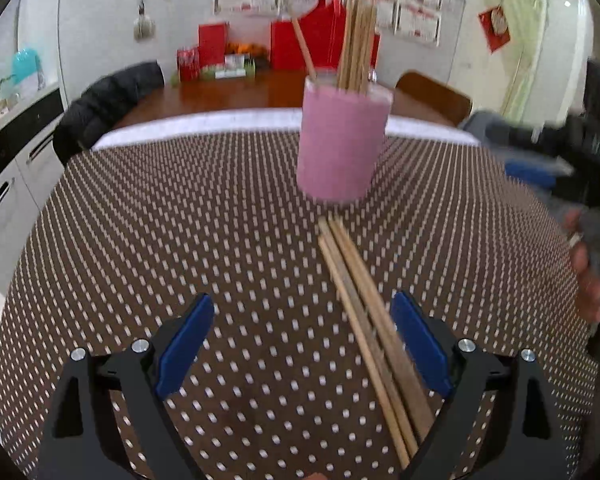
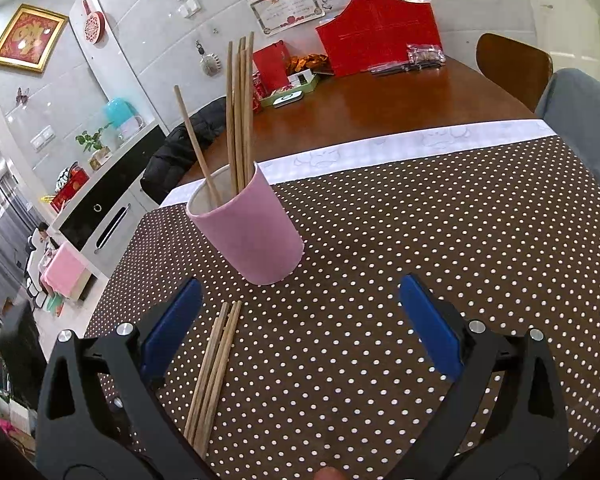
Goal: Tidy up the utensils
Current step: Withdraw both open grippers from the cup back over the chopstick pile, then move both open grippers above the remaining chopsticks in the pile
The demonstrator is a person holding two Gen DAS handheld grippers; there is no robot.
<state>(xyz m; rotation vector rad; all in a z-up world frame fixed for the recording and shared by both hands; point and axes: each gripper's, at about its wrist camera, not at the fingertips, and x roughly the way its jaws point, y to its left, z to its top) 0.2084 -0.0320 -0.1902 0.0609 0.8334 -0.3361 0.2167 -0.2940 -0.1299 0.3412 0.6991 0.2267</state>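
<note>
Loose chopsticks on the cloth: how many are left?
4, as far as I can tell: loose chopsticks lie bundled on the cloth in front of the pink cup. Overlap may hide one.

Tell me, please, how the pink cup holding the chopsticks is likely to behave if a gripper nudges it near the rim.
The pink cup is tall for its base and carries long upright chopsticks, so it probably tips rather than slides. The dotted tablecloth likely adds grip underneath, encouraging tipping. The cup's wall looks smooth, so it may slip between the jaws.
</note>
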